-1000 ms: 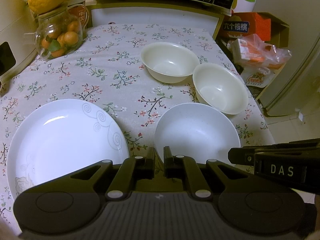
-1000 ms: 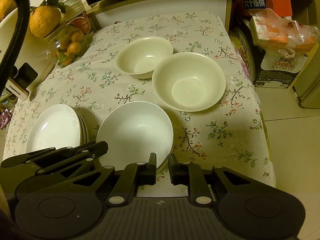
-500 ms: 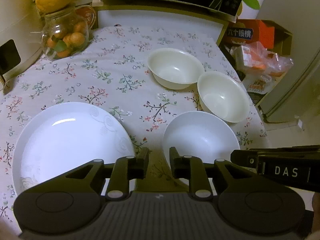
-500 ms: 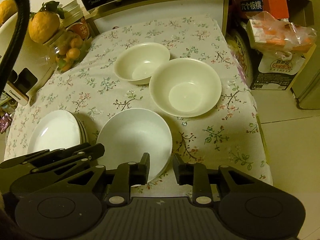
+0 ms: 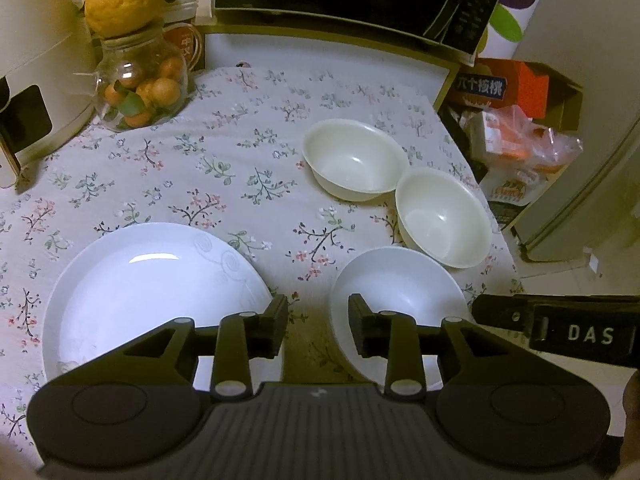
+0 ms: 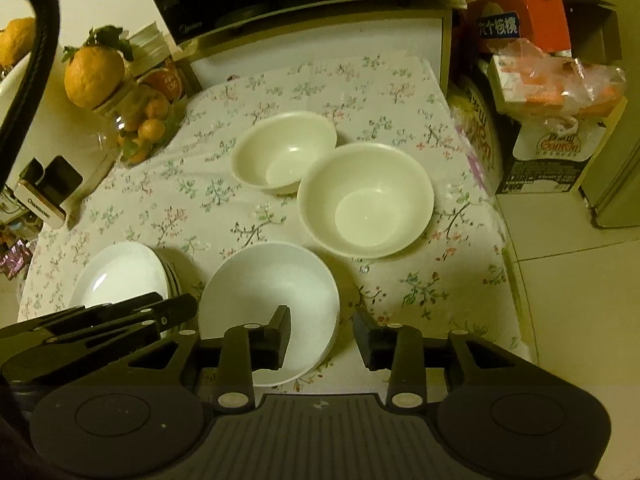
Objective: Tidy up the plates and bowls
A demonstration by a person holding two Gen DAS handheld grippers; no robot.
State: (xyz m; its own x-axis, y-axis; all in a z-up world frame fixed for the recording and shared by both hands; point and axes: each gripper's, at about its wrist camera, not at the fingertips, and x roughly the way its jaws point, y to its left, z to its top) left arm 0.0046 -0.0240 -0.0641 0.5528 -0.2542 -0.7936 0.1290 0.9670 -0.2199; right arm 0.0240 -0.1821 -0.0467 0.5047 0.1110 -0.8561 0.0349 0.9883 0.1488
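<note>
Our left gripper (image 5: 318,330) and right gripper (image 6: 322,338) hover with fingers opening, nothing between them. The white bowl (image 6: 269,309) sits nearest on the surface, plates (image 5: 156,300) seemingly stacked beside it, ready for nesting.

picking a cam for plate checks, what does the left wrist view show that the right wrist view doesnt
Only the left wrist view shows the top plate face-on with its swirl pattern, plus the "DAS" label on the right gripper.

Only the right wrist view shows the plates as a stack, seen from the side, and a black cable.

Both show the white bowl, two cream bowls, the fruit jar and both grippers opening, nothing between their jaws.
</note>
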